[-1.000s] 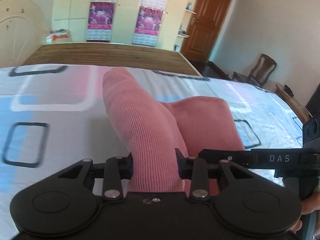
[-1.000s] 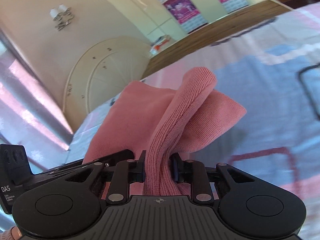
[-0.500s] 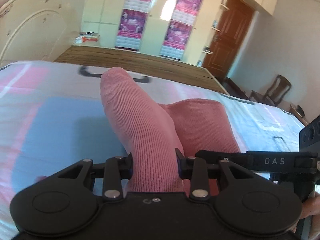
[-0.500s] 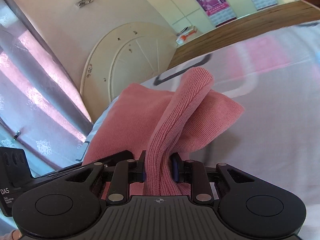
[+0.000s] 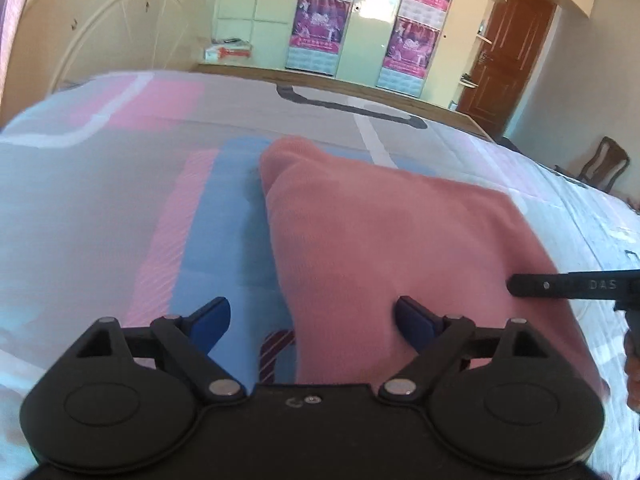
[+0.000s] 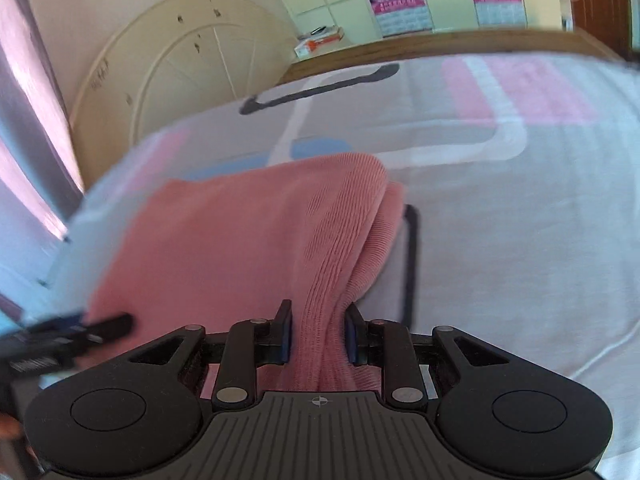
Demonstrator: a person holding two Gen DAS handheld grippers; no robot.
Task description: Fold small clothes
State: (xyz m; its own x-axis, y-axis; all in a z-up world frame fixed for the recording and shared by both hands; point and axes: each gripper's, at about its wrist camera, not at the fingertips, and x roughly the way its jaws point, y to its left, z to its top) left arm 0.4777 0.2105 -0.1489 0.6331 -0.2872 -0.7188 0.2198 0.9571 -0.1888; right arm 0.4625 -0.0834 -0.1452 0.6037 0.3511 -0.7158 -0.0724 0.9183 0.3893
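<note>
A small pink knit garment (image 5: pixel 392 248) lies folded on the patterned bed sheet (image 5: pixel 120 200). My left gripper (image 5: pixel 314 318) is open; its blue-padded fingers stand wide apart over the garment's near left edge, holding nothing. My right gripper (image 6: pixel 318 336) is shut on a bunched ribbed fold of the same pink garment (image 6: pixel 248 248), which spreads flat to the left of it. The right gripper's black finger shows at the right edge of the left wrist view (image 5: pixel 568 285), and the left gripper shows blurred at the lower left of the right wrist view (image 6: pixel 68 334).
The bed sheet (image 6: pixel 520 240) has pink, blue and grey blocks with dark outlines. A wooden footboard (image 5: pixel 360 84) runs along the far edge. Wardrobes with purple posters (image 5: pixel 320 20), a brown door (image 5: pixel 508 48) and a wooden chair (image 5: pixel 604 164) stand beyond.
My left gripper has opened and let go of the pink garment, which has dropped flat onto the sheet. Both grippers swung left. My right gripper still holds its fold.
</note>
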